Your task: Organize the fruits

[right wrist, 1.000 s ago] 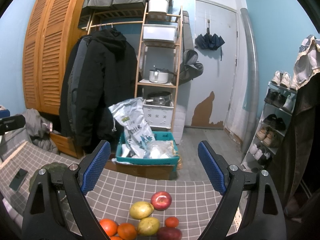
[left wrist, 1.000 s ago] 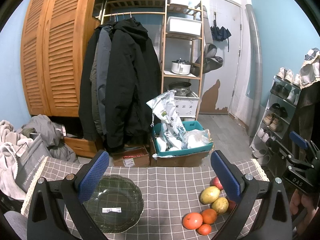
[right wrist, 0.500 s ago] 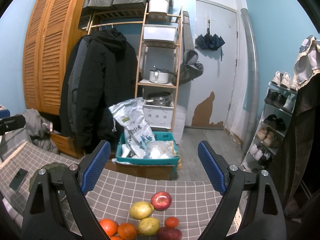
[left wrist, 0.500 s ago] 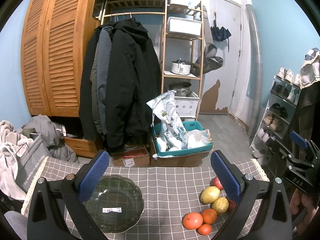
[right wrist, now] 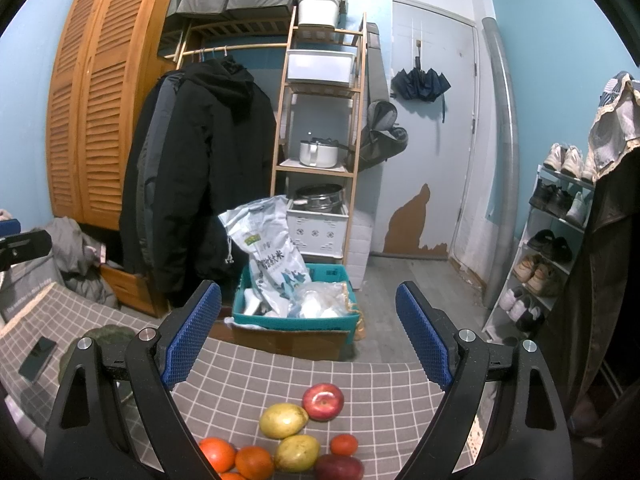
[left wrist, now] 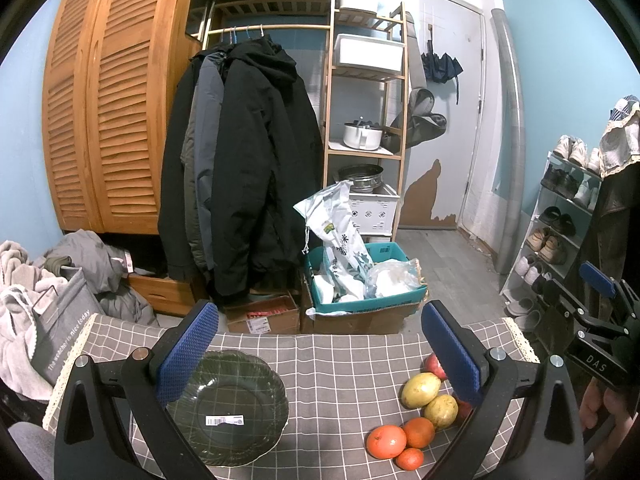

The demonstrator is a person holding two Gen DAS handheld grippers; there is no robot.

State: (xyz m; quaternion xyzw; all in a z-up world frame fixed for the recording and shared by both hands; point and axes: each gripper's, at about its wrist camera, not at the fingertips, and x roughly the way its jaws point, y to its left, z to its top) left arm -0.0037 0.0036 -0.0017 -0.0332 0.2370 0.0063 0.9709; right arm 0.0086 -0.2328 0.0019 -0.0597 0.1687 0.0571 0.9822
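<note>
Both grippers are hovering with jaws apart, empty: the left gripper point(left wrist: 316, 344) above the green glass plate point(left wrist: 228, 408), the right gripper point(right wrist: 308, 332) facing fruit at 6 o'clock. The red apple point(right wrist: 322, 396), sitting clear, is looking like the easiest first pick; closing gently should avoid rolling it.

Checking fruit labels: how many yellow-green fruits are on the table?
2. The far yellow-green fruit lies beside the red apple. The near yellow-green fruit lies just in front of it, right of an orange. The frame edge cuts the pile, so more may be hidden.
</note>
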